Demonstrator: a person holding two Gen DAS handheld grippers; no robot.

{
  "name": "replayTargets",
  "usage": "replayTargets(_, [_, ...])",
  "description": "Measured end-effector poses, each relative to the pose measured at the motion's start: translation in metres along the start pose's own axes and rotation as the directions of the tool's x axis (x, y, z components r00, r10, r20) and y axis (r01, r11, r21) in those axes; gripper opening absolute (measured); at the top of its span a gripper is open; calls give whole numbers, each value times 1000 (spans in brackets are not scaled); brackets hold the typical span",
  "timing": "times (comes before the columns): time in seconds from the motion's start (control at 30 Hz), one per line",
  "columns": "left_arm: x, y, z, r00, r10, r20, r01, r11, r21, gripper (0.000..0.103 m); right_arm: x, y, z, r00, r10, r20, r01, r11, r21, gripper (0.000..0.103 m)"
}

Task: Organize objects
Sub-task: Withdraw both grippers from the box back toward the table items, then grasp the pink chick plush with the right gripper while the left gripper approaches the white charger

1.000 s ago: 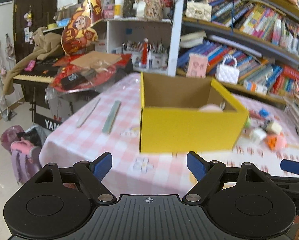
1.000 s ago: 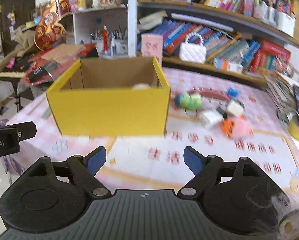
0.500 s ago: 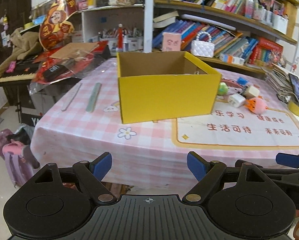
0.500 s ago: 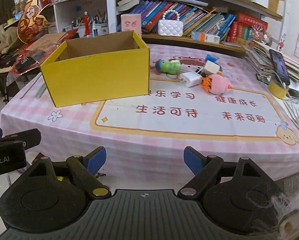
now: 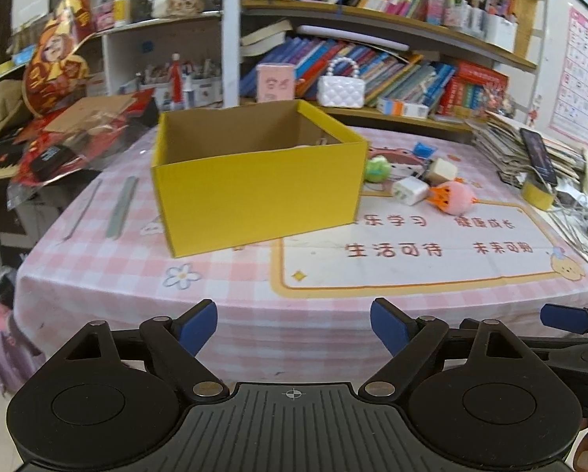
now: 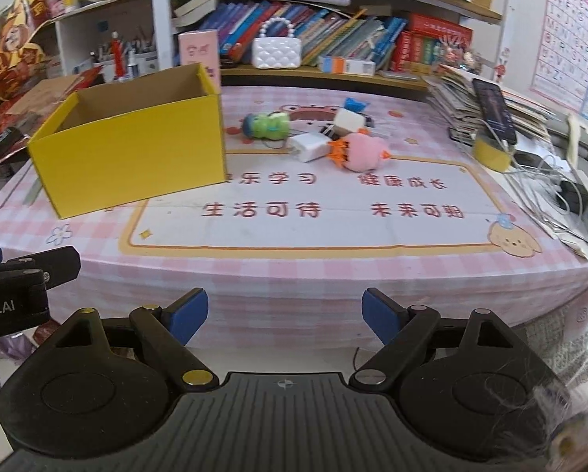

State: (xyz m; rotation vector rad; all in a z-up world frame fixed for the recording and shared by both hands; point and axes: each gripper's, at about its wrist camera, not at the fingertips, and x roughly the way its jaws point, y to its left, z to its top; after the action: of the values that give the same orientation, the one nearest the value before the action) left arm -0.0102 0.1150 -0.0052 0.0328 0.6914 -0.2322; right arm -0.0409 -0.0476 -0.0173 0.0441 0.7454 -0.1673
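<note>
An open yellow cardboard box (image 5: 254,181) (image 6: 132,153) stands on the pink checked tablecloth (image 5: 97,267). Right of it lie a green plush toy (image 6: 268,125), a white charger cube (image 6: 309,145), a cream cube (image 6: 349,120), a pink plush with orange fringe (image 6: 360,151) and a small blue piece (image 6: 354,103). My left gripper (image 5: 294,326) is open and empty, held off the table's near edge. My right gripper (image 6: 286,314) is open and empty, also back from the edge. The box's inside is mostly hidden.
A printed mat (image 6: 301,204) covers the table's middle. A yellow tape roll (image 6: 490,153), a phone (image 6: 494,112), stacked papers and cables sit at the right. Two rulers (image 5: 120,206) lie left of the box. Bookshelves (image 6: 333,39) stand behind.
Both grippers have pulled back from the box toward the table's near edge and swung right. More of the table and the toys shows. Both stay open.
</note>
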Motion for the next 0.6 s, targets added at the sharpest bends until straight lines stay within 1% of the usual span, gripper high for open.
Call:
replayTargets(0.2, [15,-23,11,999,-36,-6,36,998,43,89,4,-22,4,999,-49,3,49,998,41,85])
replayTargets(0.33, [27,-42,19,998,-57,-14,58,996,66,91,10,-43,10,998,-66,-1,66,995,75,85])
replayTargets(0.6, [56,-84,37,995,-91,-38,95,987,129,92,31,-85,25,994,-106,-24,108,986,125,85])
